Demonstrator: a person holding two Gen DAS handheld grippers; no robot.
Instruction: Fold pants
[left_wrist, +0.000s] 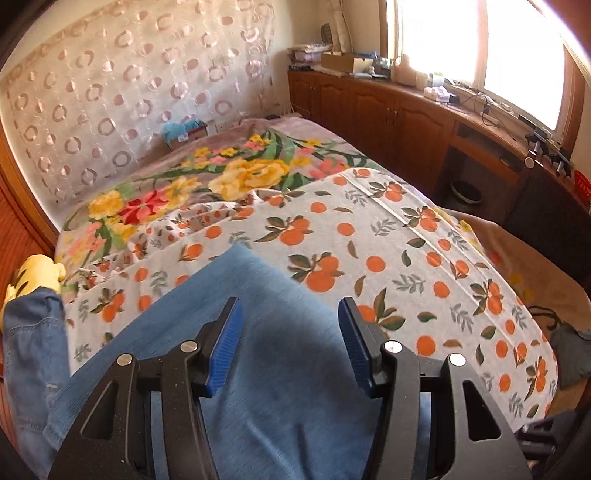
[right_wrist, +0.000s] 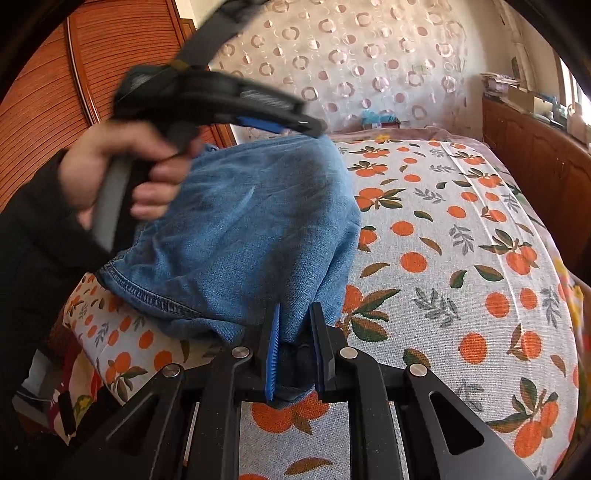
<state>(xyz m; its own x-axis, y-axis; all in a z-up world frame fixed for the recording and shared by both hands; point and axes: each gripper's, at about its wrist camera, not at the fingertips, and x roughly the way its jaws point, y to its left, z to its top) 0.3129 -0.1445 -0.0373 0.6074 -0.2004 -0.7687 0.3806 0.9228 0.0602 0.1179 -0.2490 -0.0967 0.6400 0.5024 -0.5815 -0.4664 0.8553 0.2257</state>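
two grippers over the pants (right_wrist: 240, 221): right gripper (right_wrist: 295, 321) pinches denim; left gripper (left_wrist: 290, 317) hovers, fingers wide. only right wrist view shows the hand (right_wrist: 122, 166).

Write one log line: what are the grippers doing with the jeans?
left gripper: open, above blue denim jeans | right gripper: shut on jeans edge | surface: orange-print bedsheet

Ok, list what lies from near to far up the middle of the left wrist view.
Open left claw → blue denim pants → white sheet printed with oranges → floral blanket with yellow and red flowers → sheer curtain with circle pattern.
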